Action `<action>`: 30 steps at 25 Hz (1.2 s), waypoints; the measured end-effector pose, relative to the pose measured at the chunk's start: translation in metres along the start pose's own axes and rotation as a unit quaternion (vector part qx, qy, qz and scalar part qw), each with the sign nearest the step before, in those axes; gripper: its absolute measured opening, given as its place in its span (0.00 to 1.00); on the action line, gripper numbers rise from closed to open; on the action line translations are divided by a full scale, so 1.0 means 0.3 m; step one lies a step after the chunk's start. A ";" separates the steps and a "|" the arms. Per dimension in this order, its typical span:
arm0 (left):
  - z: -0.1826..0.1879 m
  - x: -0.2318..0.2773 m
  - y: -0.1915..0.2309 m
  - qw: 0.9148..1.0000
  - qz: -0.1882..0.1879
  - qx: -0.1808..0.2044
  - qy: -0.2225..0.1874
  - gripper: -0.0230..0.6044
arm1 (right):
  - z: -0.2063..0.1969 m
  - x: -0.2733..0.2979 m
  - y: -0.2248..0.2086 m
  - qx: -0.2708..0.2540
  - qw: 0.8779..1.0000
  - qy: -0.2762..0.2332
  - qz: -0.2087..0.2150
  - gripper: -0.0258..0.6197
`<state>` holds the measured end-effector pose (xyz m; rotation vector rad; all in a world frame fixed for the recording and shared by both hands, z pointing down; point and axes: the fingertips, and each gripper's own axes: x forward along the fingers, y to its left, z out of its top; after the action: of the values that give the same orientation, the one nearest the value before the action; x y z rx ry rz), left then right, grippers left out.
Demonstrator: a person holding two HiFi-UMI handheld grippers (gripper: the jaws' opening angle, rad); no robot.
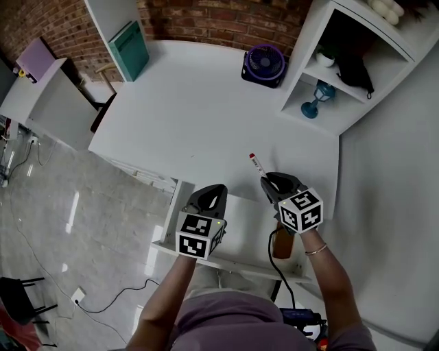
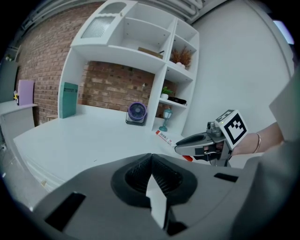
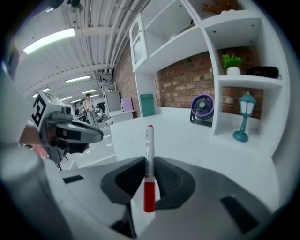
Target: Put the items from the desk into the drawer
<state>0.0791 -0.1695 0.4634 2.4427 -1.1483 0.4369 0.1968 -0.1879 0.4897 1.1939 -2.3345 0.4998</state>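
White desk [image 1: 206, 116], brick wall [image 1: 206, 20], glossy floor [image 1: 68, 206]

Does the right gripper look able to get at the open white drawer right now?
Probably yes. The right gripper, shut on the white marker with a red cap, hangs beside the open white drawer; nothing lies between, and the left gripper is over its left part.

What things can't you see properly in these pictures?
- Inside of the drawer: in the head view, the left gripper and right gripper cover much of it.
- Brown thing by the drawer: in the head view, it is half hidden under the right gripper, so I can't tell what it is.
- Writing on the pen: too small to read in any view.
- Dark thing in the shelf unit: in the head view, it is lost in shadow.
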 end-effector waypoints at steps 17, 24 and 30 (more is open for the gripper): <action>-0.049 -0.044 -0.063 1.000 -0.002 0.021 0.014 0.03 | -0.051 -0.158 0.206 0.073 0.996 -0.043 0.026 0.15; -0.082 -0.109 -0.001 0.999 0.032 0.013 0.017 0.03 | -0.104 -0.126 0.283 0.063 0.996 -0.020 0.052 0.15; -0.120 -0.176 0.070 0.998 0.067 -0.005 0.016 0.03 | -0.158 -0.043 0.368 0.050 0.995 0.011 0.086 0.15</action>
<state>0.0264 -0.1298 0.4762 2.3501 -1.3033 0.5084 0.1237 -0.0937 0.5100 1.0290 -2.4309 0.6935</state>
